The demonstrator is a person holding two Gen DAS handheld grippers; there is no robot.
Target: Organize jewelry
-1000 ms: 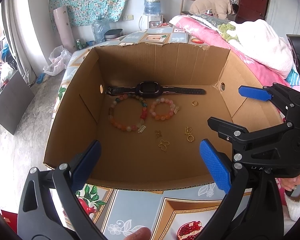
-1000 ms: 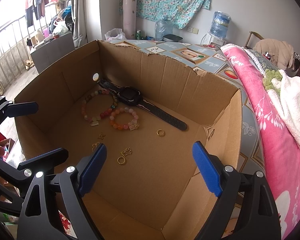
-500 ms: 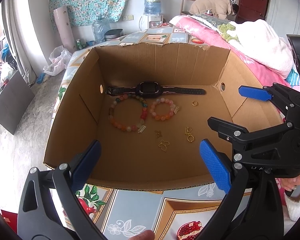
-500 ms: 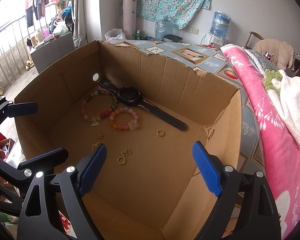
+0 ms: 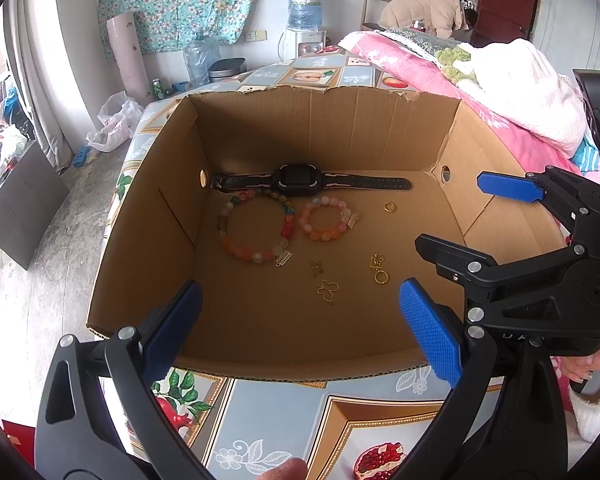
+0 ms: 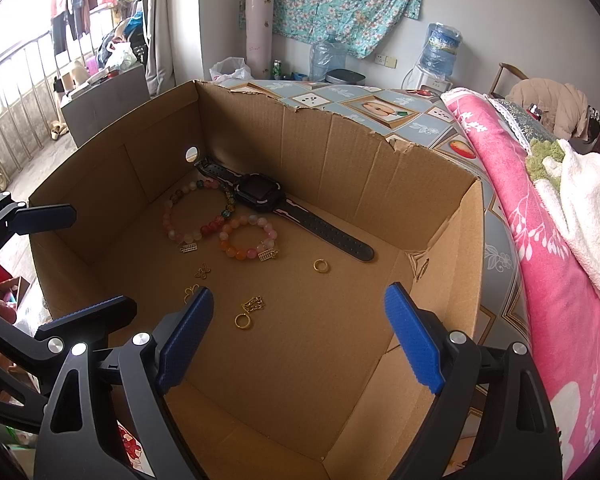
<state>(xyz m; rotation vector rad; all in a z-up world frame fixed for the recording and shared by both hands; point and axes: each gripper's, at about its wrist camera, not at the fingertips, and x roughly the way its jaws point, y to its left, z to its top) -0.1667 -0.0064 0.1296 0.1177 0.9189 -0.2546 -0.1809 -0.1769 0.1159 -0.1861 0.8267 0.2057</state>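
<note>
Jewelry lies scattered on the floor of the open cardboard box (image 5: 148, 240), and the black watch (image 5: 298, 178) laid flat along the back wall is your landmark. Just in front of its face sit two bead bracelets: the larger bead bracelet (image 5: 254, 228) toward the buckle end, the smaller bead bracelet (image 5: 326, 220) beside it, the two nearly touching. A plain gold ring (image 5: 389, 207) rests in front of the strap's tip. Further forward from the watch lie two butterfly charms (image 5: 327, 290) and a ring with a charm (image 5: 379, 269).

Your left gripper (image 5: 300, 332) and right gripper (image 6: 298, 336) both hover at the near rim with jaws wide apart, holding nothing.

Expect everything here to be light. The bracelets are probably elastic and will sag, so pinch across a run of beads rather than one round, slippery bead. The flat charms and rings look hard to lift off cardboard; come down steeply on an edge and close gently.
</note>
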